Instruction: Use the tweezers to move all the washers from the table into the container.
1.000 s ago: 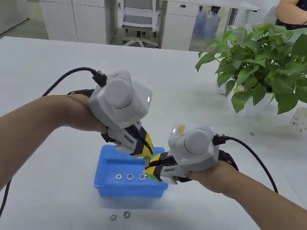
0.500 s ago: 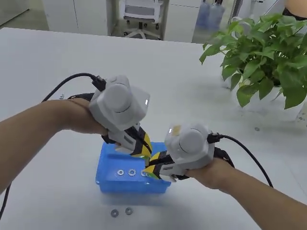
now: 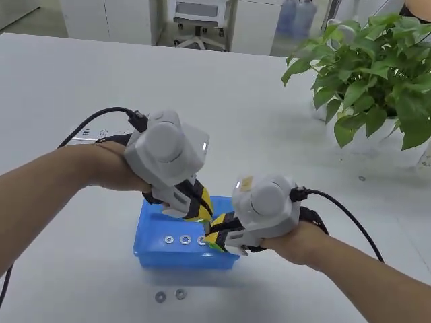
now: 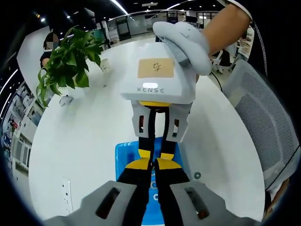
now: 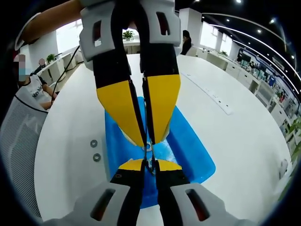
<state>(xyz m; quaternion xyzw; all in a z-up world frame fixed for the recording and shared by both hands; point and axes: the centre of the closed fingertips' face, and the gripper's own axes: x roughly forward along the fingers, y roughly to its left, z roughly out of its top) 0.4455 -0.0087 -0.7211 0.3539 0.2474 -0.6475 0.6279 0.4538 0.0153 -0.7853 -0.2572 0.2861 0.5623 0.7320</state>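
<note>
washers (image 3: pixel 180 294) are split at this point: two lie on the table (image 3: pixel 283 134) just outside the near wall of the blue container (image 3: pixel 182 260), and three more sit on its floor. both tools hang over the container's right half, nose to nose.

your left tool (image 4: pixel 151 162) is clenched on the tweezers (image 5: pixel 146 113). in the right gripper view a thin metal strip runs between its yellow pads. the strip's long axis follows the line from one tool to the other. its lower end goes into the slit of your right tool (image 5: pixel 150 165), whose jaws are drawn tight around it, so that tool looks to be grasping the tweezers too. whether a washer sits at that end is too small to tell.

from the tool tips, the two loose washers lie down and back toward you, beyond the container wall. in the right tool's own view they are off to the left of its jaws. the right tool's tips look slightly nearer to them, but the tweezers' axis isn't aimed that way, so you'd need to swing it over the wall first.
</note>
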